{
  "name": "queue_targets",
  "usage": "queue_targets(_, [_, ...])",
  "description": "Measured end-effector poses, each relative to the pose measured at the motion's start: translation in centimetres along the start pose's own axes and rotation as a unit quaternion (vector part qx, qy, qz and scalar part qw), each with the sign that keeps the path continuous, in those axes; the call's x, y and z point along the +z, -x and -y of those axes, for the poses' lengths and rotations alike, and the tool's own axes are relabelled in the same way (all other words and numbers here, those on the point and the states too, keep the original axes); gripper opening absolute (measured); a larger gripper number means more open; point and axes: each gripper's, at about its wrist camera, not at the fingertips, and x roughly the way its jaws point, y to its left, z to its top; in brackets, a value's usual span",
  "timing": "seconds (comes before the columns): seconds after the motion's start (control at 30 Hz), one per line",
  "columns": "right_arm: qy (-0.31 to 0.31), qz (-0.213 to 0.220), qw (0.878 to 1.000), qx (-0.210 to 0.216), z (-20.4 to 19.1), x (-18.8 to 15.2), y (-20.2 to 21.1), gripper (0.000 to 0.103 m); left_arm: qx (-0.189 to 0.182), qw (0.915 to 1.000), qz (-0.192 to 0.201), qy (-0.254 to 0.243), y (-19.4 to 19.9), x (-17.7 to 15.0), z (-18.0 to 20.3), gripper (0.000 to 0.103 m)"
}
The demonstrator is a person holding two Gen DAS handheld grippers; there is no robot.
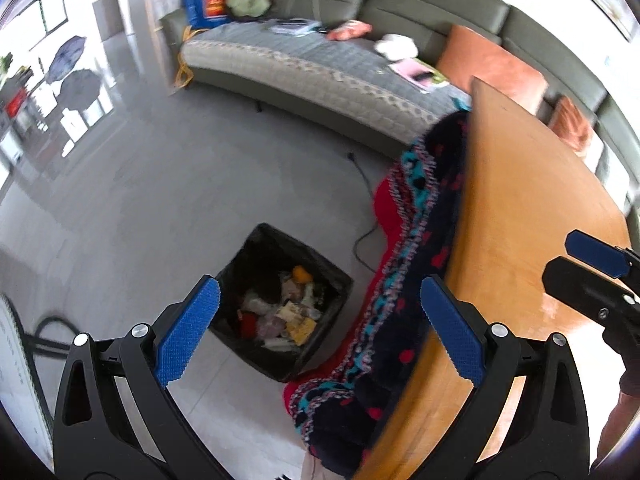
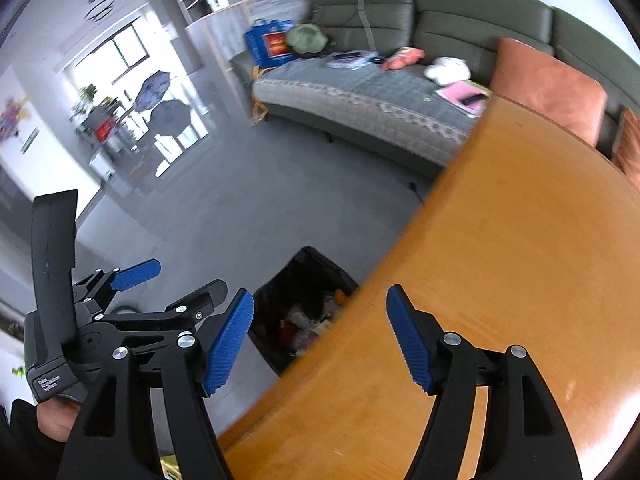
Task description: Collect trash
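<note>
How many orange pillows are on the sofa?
2. A big orange pillow leans against the sofa back behind the wooden table. A smaller one sits right of it, partly cut off at the picture's edge. More may be hidden.

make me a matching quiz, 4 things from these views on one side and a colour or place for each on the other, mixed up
Things:
1. bin
2. blanket
3. sofa
4. left gripper

Descriptions:
A. draped along the table edge
B. green, against the far wall
C. open, holding nothing
D. on the floor, black liner, trash inside

Pairs: 1-D, 2-A, 3-B, 4-C
</note>
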Motion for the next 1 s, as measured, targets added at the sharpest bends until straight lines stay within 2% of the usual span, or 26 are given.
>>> queue_targets(0.23, [-0.061,0.014,0.997,-0.042,7.1,-3.4,3.5,0.071,-0.047,0.9958,-0.003,-0.079,0.0,-0.7,8.2,0.097])
queue_targets(0.5, [-0.138,0.03,0.986,-0.083,14.1,-8.6,7.5,0.071,-0.093,0.9804,-0.009,-0.173,0.1,-2.3,18.3,0.097])
queue_targets(0.67, [-0.187,0.041,0.975,-0.113,18.5,-12.9,9.8,0.071,-0.119,0.9712,-0.015,-0.206,-0.3,-4.1,23.3,0.097])
queue_targets(0.7, [-0.194,0.044,0.973,-0.119,19.1,-13.8,10.1,0.076,-0.12,0.9701,-0.014,-0.21,-0.3,-4.4,24.0,0.097])
queue_targets(0.77, [-0.211,0.054,0.966,-0.14,20.6,-15.9,11.0,0.079,-0.126,0.9669,-0.015,-0.222,-0.4,-5.3,25.8,0.097])
queue_targets(1.0, [-0.252,0.065,0.949,-0.18,24.6,-21.4,12.3,0.083,-0.141,0.9572,-0.02,-0.252,-1.5,-8.6,30.6,0.097])
